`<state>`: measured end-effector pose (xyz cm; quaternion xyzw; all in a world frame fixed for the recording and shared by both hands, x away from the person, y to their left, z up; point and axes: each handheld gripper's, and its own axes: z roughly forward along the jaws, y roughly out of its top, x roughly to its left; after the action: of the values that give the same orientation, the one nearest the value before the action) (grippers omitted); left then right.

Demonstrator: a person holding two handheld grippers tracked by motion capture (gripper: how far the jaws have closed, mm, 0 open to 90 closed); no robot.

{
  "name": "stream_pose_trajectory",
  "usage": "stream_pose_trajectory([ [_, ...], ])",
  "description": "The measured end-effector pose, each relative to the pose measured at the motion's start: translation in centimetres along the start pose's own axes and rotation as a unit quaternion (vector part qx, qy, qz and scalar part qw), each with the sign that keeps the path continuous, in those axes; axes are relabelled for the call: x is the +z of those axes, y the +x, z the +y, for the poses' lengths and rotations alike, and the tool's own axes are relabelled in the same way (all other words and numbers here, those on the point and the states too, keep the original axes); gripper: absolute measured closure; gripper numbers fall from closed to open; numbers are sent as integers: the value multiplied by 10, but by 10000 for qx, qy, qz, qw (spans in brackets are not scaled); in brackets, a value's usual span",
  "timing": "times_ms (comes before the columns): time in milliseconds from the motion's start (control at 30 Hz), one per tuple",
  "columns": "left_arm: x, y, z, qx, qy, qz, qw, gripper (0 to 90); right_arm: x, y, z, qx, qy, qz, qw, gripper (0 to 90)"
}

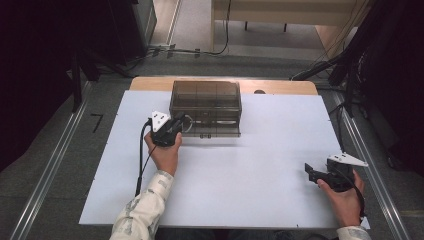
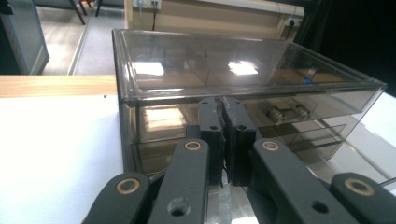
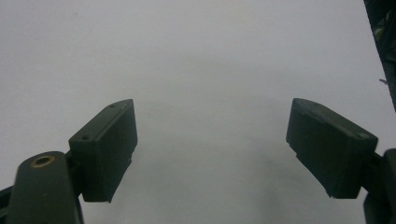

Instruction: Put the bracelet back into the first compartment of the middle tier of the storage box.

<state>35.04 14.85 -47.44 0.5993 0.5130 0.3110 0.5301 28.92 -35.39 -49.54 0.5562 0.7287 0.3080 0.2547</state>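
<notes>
Left tool sits with jaws pressed together at the front face of the smoke-tinted plastic drawer box, which stands at the far middle of the white worktop. Whether a thin handle is pinched between the pads cannot be told. Small metal parts lie inside the upper drawer. Right tool rests near the worktop's right edge, jaws spread, holding nothing. Judged from this, the drawers are not yet drawn out; opening remains. No legible writing or brand appears.
</notes>
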Motion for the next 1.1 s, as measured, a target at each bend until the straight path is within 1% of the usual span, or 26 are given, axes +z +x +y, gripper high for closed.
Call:
stream_pose_trajectory([
  [300,2,1,-2,65,90,94,9999,880,0,0,0,18,-6,7,10000,149],
  [633,2,3,-2,63,153,93,9998,856,0,-1,0,22,-6,-11,10000,149],
  [667,2,3,-2,57,149,84,9998,827,0,-1,0,23,-6,-5,10000,149],
  [700,2,3,-2,44,147,70,9999,827,0,-1,0,23,-6,-5,10000,149],
  [733,2,3,-2,38,151,53,9999,799,0,0,0,28,-2,-2,10000,149],
  [833,2,2,-2,57,167,42,9998,772,0,-1,0,23,-5,-8,10000,149],
  [933,0,3,-1,46,172,36,9998,717,-1,-1,0,12,-13,-11,10000,149],
  [1100,1,4,-1,-10,212,18,9998,674,-1,-1,0,15,-12,-9,10000,149],
])
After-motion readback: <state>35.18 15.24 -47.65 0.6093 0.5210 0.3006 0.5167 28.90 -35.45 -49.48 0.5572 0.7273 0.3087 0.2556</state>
